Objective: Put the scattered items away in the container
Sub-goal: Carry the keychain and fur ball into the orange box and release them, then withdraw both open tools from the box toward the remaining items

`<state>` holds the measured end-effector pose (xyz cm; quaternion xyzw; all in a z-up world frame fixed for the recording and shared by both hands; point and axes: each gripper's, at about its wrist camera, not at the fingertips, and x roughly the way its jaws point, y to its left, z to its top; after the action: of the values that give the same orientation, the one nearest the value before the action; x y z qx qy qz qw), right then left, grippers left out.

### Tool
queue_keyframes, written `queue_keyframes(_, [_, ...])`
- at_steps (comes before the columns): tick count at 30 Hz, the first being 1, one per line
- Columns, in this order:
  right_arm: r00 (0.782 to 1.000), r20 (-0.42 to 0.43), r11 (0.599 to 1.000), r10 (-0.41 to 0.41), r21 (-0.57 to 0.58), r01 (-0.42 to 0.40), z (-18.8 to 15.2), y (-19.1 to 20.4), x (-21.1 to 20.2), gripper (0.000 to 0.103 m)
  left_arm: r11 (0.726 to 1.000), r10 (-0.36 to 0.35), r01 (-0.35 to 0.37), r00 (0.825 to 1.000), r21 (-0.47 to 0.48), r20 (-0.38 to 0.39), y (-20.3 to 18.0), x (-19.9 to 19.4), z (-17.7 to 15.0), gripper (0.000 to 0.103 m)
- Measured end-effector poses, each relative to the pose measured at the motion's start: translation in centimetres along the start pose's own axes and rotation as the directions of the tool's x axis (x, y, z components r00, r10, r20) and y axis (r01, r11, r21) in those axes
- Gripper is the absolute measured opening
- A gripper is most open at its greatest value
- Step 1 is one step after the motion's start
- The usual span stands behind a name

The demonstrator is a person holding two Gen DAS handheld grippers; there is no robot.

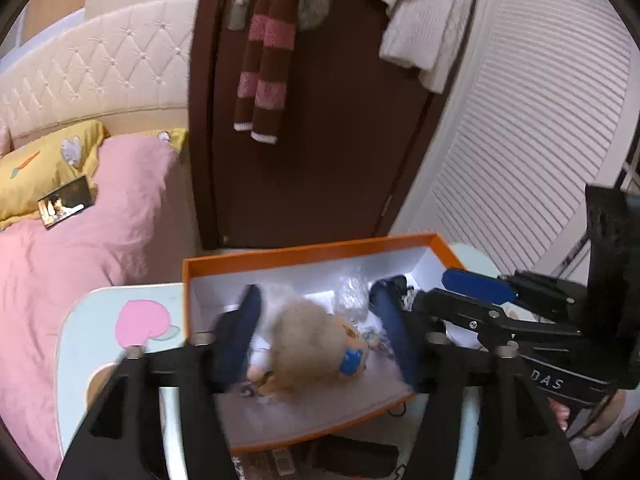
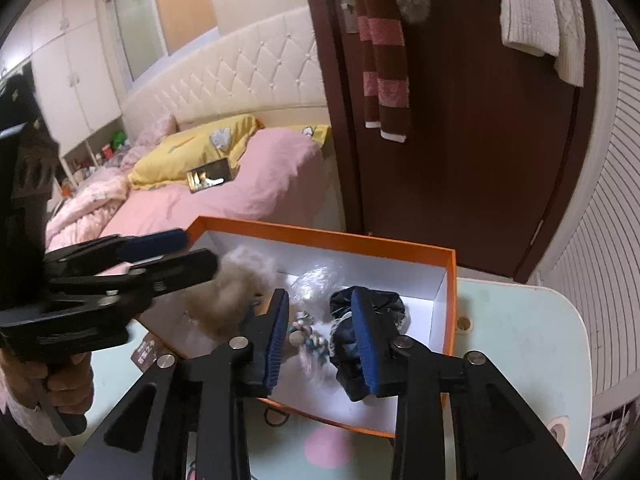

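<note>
An orange box point(image 1: 304, 249) with a white inside stands on a small pale table. My left gripper point(image 1: 320, 320) hangs over its left half, jaws wide apart. Between them, touching neither pad, a blurred beige fluffy doll point(image 1: 308, 340) lies in the box. In the right wrist view, my right gripper point(image 2: 320, 336) is over the orange box point(image 2: 320, 236), jaws apart. A small beaded trinket point(image 2: 310, 340) lies loose between them, and a black fabric piece point(image 2: 384, 308) sits by the right finger. A clear plastic wrapper point(image 2: 316, 280) lies behind. The left gripper point(image 2: 196, 252) shows beside the fluffy doll point(image 2: 228, 300).
The pale blue table point(image 2: 520, 340) has a pink cartoon print. On it are a black loop point(image 2: 276, 416) before the box and a dark packet point(image 2: 146, 354) at its left. A pink bed point(image 1: 80, 260) is to the left, a brown door point(image 1: 320, 160) behind, a white louvred door point(image 1: 540, 160) to the right.
</note>
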<state>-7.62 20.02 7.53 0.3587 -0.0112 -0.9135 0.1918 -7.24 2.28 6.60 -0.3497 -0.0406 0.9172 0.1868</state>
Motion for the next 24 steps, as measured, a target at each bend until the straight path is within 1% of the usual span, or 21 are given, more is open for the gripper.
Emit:
queue_keyframes(2, [1.000,0.002,1.000,-0.009,0.011,0.009,-0.1,-0.3,-0.3,0.031,1.000,0.010,-0.010,1.000,-0.016,0.025,0.6,-1.0,0.0,0.065])
queue_keyframes(4, [1.000,0.006,0.999,-0.017,0.030,0.016,-0.5,-0.6,-0.7,0.033,0.999,0.022,-0.020,0.999,-0.048,0.034,1.7,-2.2,-0.1,0.065])
queue_keyframes(6, [1.000,0.017,0.998,-0.010,0.061,0.009,-0.9,-0.8,-1.5,0.043,0.996,0.049,-0.047,0.998,-0.074,0.029,2.7,-3.3,-0.5,0.065])
queue_keyframes(8, [0.999,0.032,0.997,0.019,0.076,-0.022,-1.6,-0.6,-2.6,0.048,0.993,0.082,-0.080,0.996,-0.091,0.021,3.5,-4.4,-1.3,0.065])
queue_keyframes(10, [0.999,0.034,0.997,0.037,0.063,-0.040,-2.3,0.4,-3.4,0.053,0.989,0.107,-0.107,0.994,-0.104,-0.008,4.0,-5.3,-2.5,0.069])
queue_keyframes(11, [0.999,0.033,0.998,0.037,0.050,-0.039,-2.8,1.0,-3.9,0.062,0.987,0.116,-0.118,0.993,-0.113,-0.031,4.1,-5.6,-3.2,0.075])
queue_keyframes(12, [0.999,0.030,0.999,0.032,0.037,-0.033,-3.2,1.7,-4.1,0.072,0.984,0.120,-0.126,0.991,-0.123,-0.054,4.1,-5.9,-4.1,0.076])
queue_keyframes(14, [1.000,0.014,1.000,0.009,-0.008,-0.009,-4.6,3.4,-4.5,0.077,0.979,0.124,-0.137,0.988,-0.148,-0.095,3.8,-6.2,-6.1,0.076])
queue_keyframes(17, [0.998,-0.039,0.997,-0.047,-0.058,0.045,-6.9,5.2,-3.7,0.079,0.981,0.103,-0.124,0.985,-0.149,-0.140,2.6,-6.4,-8.8,0.076])
queue_keyframes(18, [0.997,-0.060,0.997,-0.055,-0.060,0.052,-7.7,5.5,-3.4,0.079,0.981,0.108,-0.129,0.983,-0.144,-0.149,2.3,-6.3,-9.5,0.076])
queue_keyframes(22, [0.984,-0.170,0.998,-0.059,-0.048,0.052,-10.7,6.3,-1.6,0.079,0.976,0.168,-0.191,0.966,-0.105,-0.197,1.4,-5.2,-11.6,0.076])
queue_keyframes(24, [0.975,-0.208,0.996,-0.083,-0.057,0.073,-11.6,6.6,-1.1,0.079,0.971,0.199,-0.223,0.956,-0.091,-0.217,1.2,-4.5,-12.2,0.076])
